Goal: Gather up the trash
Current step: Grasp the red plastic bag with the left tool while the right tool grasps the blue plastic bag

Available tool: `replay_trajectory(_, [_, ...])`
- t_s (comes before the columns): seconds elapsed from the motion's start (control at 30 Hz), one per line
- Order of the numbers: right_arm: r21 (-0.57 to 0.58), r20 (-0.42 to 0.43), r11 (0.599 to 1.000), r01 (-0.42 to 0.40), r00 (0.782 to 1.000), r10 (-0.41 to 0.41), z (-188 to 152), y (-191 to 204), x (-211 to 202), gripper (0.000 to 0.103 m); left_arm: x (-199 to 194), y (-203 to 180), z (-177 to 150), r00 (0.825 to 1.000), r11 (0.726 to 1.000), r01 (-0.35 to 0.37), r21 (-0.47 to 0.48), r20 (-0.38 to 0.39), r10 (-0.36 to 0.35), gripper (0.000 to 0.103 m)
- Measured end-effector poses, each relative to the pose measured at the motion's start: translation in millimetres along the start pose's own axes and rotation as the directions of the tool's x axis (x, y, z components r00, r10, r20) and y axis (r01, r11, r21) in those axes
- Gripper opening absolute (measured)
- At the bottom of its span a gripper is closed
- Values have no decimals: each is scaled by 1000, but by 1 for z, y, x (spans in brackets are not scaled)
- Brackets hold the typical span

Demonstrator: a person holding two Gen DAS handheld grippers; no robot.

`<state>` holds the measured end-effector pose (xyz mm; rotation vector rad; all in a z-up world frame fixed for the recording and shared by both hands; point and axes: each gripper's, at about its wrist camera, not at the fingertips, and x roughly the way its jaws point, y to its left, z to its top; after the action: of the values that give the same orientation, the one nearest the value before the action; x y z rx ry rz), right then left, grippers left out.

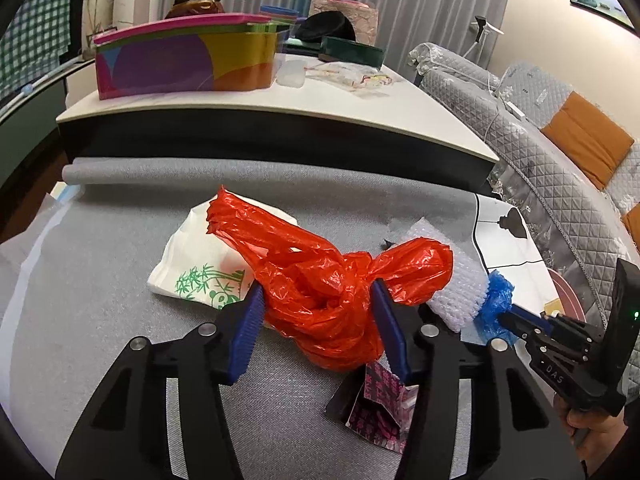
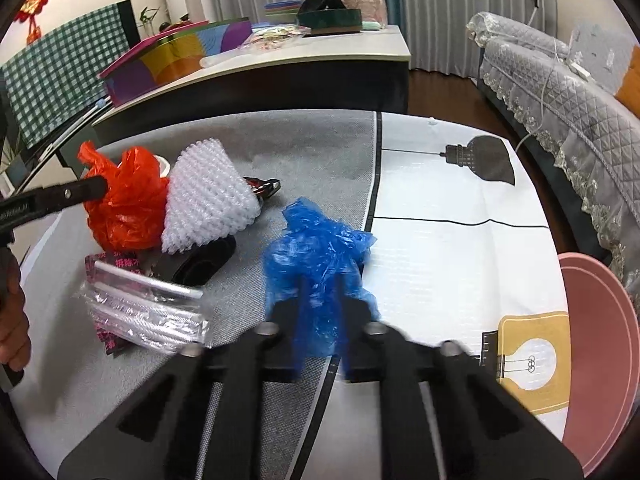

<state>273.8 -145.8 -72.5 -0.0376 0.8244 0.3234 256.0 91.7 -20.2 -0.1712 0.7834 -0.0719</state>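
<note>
A crumpled red plastic bag [image 1: 320,300] lies on the grey mat [image 1: 100,280]. My left gripper [image 1: 318,300] is shut on it, its blue pads [image 1: 248,320] pressing both sides of the knot. In the right wrist view the same bag [image 2: 124,208] sits at the left, with the left gripper's black finger [image 2: 80,192] against it. My right gripper [image 2: 320,284] is shut on a blue plastic bag [image 2: 316,248], which wraps over its fingertips. The left wrist view shows that gripper [image 1: 506,315] at the right, pinching the blue plastic [image 1: 496,300].
White bubble wrap [image 2: 208,200] lies between the two bags. Nearby are a pink-and-black wrapper [image 1: 380,404], a clear plastic packet [image 2: 148,312], a black item [image 2: 204,260] and a white panda-print bag [image 1: 200,268]. A pink bin [image 2: 600,340] stands right; low table [image 1: 280,100] behind, sofa [image 1: 560,160] right.
</note>
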Motion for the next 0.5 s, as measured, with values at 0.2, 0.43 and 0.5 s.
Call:
replay_trajectory(0.2, [-4, 51, 1000, 17, 999, -17, 1, -1, -15, 3, -11, 0, 3, 999, 1000, -7, 12, 34, 6, 51])
replay_trajectory(0.43, [12, 115, 999, 35, 993, -36, 3, -4, -38, 3, -26, -6, 3, 998, 1000, -1, 30, 66, -1, 51])
replay_trajectory(0.5, [18, 127, 999, 33, 991, -35, 3, -4, -45, 3, -31, -9, 2, 997, 999, 1, 39, 75, -4, 51])
